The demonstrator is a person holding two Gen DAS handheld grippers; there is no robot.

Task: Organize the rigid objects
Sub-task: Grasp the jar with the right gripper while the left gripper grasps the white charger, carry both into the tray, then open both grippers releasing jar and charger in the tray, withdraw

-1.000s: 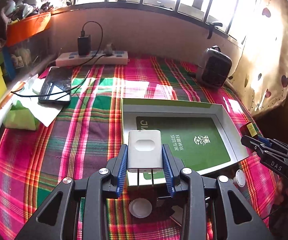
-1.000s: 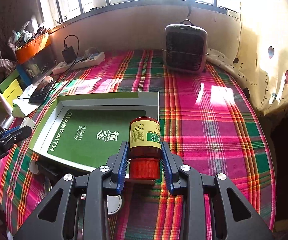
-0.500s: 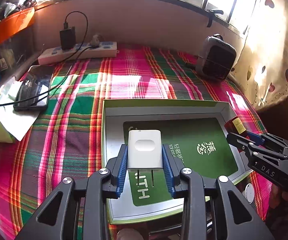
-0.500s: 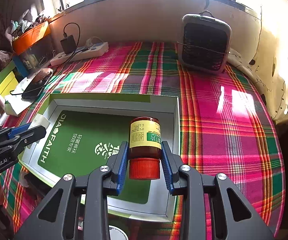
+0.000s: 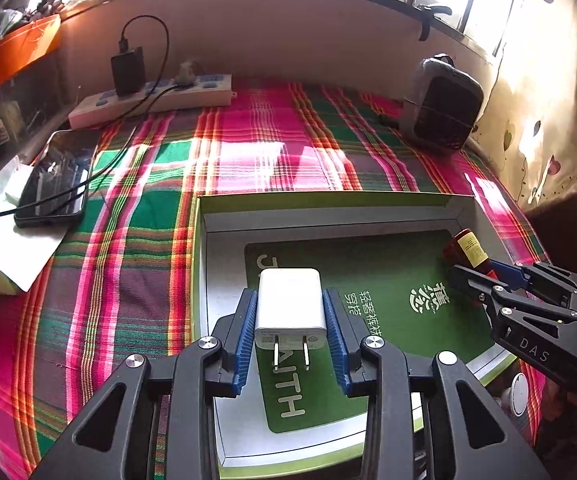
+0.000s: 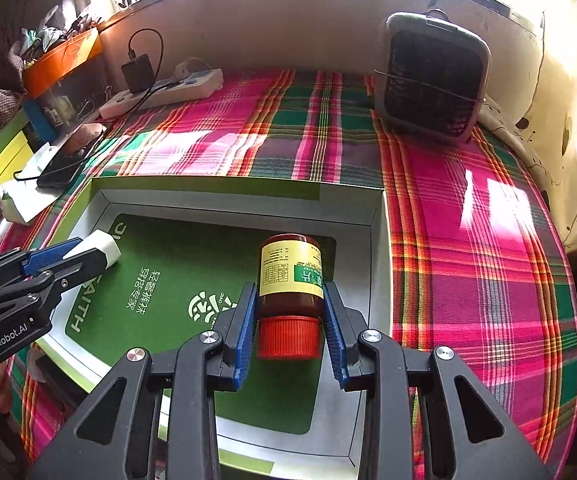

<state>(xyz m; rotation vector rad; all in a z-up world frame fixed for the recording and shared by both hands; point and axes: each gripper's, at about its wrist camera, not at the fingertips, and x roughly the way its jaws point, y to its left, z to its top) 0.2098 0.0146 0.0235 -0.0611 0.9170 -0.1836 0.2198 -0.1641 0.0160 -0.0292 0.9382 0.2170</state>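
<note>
My left gripper [image 5: 290, 312] is shut on a white plug adapter [image 5: 290, 304], prongs toward the camera, above the left part of a shallow green-rimmed box [image 5: 320, 199] with a green printed floor. My right gripper [image 6: 290, 308] is shut on a brown bottle [image 6: 291, 276] with a yellow label and a red cap, held over the right part of the same box [image 6: 240, 192]. The right gripper [image 5: 484, 272] with the bottle [image 5: 468, 246] shows at the right of the left wrist view. In the right wrist view the left gripper [image 6: 84, 252] and adapter [image 6: 98, 244] appear at left.
A plaid cloth [image 5: 248, 148] covers the table. At the back lie a power strip [image 5: 152, 100] with a black charger [image 5: 127, 70], a phone [image 5: 54, 178] on white paper, and a small grey heater [image 6: 432, 76]. A white round thing [image 5: 519, 388] lies beside the box's near right corner.
Both grippers moved forward and down with their loads, from the box's near edge to over its inside. The box now fills more of both views.
</note>
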